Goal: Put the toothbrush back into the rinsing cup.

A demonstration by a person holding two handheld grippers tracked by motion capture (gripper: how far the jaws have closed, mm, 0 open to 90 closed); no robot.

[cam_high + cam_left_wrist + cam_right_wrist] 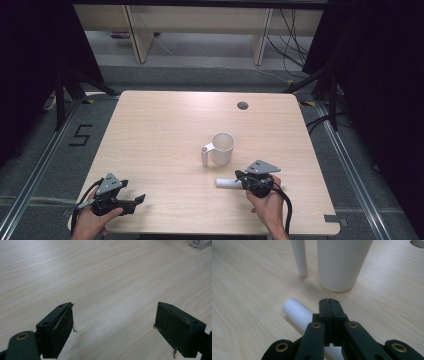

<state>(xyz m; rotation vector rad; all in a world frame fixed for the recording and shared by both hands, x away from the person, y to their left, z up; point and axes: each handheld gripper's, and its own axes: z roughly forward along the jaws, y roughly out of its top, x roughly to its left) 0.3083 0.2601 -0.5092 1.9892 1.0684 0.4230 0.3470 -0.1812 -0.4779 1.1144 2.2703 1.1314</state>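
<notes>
Pale wood worktop (165,130) lies bare toward its far and left edges. Left gripper (134,201) gapes at the near-left corner; right gripper (239,176), clenched empty, hovers over a white tube (226,183) near the mug (222,148).

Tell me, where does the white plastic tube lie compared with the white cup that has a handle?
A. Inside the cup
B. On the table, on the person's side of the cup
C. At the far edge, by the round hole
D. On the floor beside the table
B: the white plastic tube lies flat on the wooden table, nearer the person than the white cup, just under the right gripper.
</notes>
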